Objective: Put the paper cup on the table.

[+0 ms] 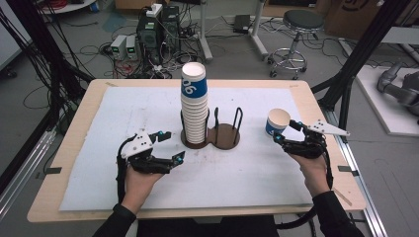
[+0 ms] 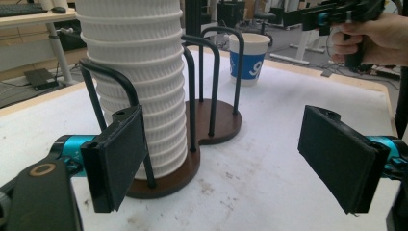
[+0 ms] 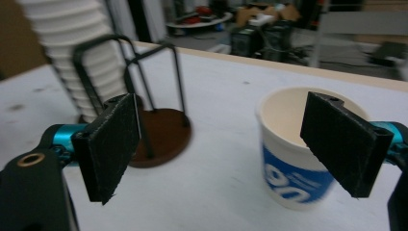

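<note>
In the high view the right gripper [image 1: 282, 132] sits at the right of the frame, just beside a single paper cup [image 1: 277, 122] that stands upright on the white mat [image 1: 123, 113], white with a blue band. In the right gripper view that cup [image 3: 293, 149] fills the lower right of the picture; the right-hand pad overlaps its rim in the picture while the left-hand pad stands well clear of it, so the jaws are wide apart and neither visibly presses on the cup. Whether the right-hand pad touches the cup cannot be told.

At the centre of the high view a tall stack of cups [image 1: 193, 106] rises from the left ring of a dark brown two-ring cup holder [image 1: 226, 137] with black wire loops; the right ring is bare.

The left gripper [image 1: 171, 146] lies at the lower left of the high view, near the holder's left side. In the left gripper view its pads are spread about halfway with nothing between them; the stack [image 2: 139, 82] stands in the upper left just behind the left-hand pad, and the single cup [image 2: 249, 60] shows at upper centre, with the person's other hand [image 2: 370, 38] in the upper right corner
</note>
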A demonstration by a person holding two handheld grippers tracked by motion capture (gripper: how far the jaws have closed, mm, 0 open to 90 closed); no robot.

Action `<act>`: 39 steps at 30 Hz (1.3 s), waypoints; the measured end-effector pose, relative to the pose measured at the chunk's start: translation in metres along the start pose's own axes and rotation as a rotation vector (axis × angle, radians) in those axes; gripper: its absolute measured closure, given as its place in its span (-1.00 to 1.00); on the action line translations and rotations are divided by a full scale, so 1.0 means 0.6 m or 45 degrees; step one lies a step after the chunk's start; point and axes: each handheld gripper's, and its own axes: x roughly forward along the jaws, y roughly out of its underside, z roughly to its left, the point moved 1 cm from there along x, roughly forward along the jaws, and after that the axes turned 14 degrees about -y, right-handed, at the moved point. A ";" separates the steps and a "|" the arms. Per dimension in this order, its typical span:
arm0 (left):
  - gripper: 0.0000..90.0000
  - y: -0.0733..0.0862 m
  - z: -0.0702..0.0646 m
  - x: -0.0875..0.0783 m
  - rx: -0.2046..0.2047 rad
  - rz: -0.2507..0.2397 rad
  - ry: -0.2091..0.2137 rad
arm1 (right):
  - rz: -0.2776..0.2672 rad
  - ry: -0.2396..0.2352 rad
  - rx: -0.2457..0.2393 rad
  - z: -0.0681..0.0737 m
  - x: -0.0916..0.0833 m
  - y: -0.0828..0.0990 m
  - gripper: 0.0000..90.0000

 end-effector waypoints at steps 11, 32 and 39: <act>-0.62 0.005 0.023 -0.016 -0.001 -0.035 -0.046 | -0.054 -0.270 -0.131 0.051 0.008 -0.030 -0.66; -0.62 0.003 0.027 -0.032 0.013 -0.044 -0.081 | 0.046 -0.291 -0.188 0.065 0.031 -0.026 -0.66; -0.62 0.002 0.027 -0.034 0.014 -0.042 -0.083 | 0.052 -0.284 -0.177 0.063 0.031 -0.024 -0.66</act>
